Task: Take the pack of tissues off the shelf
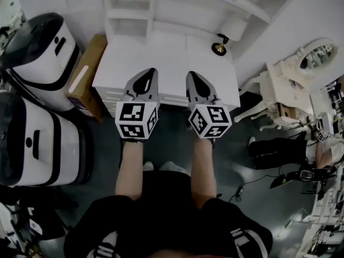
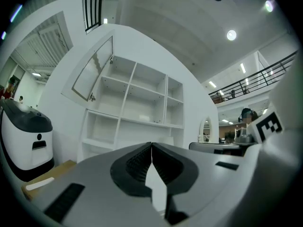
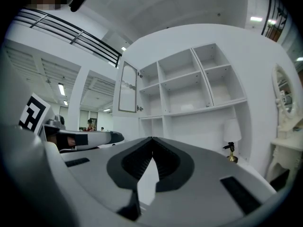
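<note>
One: Closest to us is the person's black shirt (image 1: 161, 224), with two bare arms (image 1: 129, 165) reaching out from it.

Two: What is the biggest thing in front?

One: The white shelf (image 2: 137, 98) on the wall. It has lots of open boxes, and a little door (image 2: 92, 72) on its left side stands open.

Two: And under it?

One: A white desk (image 1: 161, 55). Both grippers hang side by side over its front edge.

Two: What is on the left?

One: Two big white and black machines (image 1: 40, 44), one behind the other. A brown box (image 1: 86, 74) stands between the far one and the desk. On the right is a white dressing table (image 1: 279, 82) with an egg-shaped mirror (image 1: 317, 55).

Two: Are the grippers holding anything?

One: No. The left gripper (image 2: 151, 144) has its fingers pressed together with nothing between them. The right gripper (image 3: 152, 139) is just the same.

Two: Anything small?

One: A little lamp (image 3: 231, 135) with a white shade stands at the back right of the desk.

Two: Where is the pack of tissues?

One: The pack of tissues (image 2: 143, 118) is small and white. It lies on a shelf board, in the middle box just above the long open space over the desk. It is well apart from both grippers.
</note>
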### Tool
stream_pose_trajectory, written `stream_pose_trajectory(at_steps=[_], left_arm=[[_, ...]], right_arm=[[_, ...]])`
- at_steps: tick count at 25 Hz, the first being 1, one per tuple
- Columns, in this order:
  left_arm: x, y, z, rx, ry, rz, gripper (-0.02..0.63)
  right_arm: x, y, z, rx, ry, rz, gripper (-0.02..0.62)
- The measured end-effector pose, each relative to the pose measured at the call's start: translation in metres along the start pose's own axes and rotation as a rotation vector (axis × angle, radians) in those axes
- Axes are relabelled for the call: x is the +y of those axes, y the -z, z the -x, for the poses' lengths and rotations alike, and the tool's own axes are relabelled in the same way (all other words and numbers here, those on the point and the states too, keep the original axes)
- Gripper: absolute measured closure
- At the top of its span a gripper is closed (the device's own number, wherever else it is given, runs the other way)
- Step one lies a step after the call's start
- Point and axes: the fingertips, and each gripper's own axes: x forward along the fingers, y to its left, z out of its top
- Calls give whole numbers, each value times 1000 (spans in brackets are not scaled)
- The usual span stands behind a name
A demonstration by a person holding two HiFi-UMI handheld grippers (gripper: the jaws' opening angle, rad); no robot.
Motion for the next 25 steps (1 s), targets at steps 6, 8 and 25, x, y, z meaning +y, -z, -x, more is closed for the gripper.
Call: stream_pose_trajectory(at_steps=[6, 8, 25], left_arm=[[4, 18, -25, 44, 28, 30, 595], [5, 25, -33, 60, 31, 33, 595], [27, 25, -161, 60, 9, 23, 595]], right_arm=[[-16, 16, -13, 46, 27, -2, 577], [-28, 22, -17, 54, 42, -15, 577], [-151, 15, -94, -3, 85, -84, 577]])
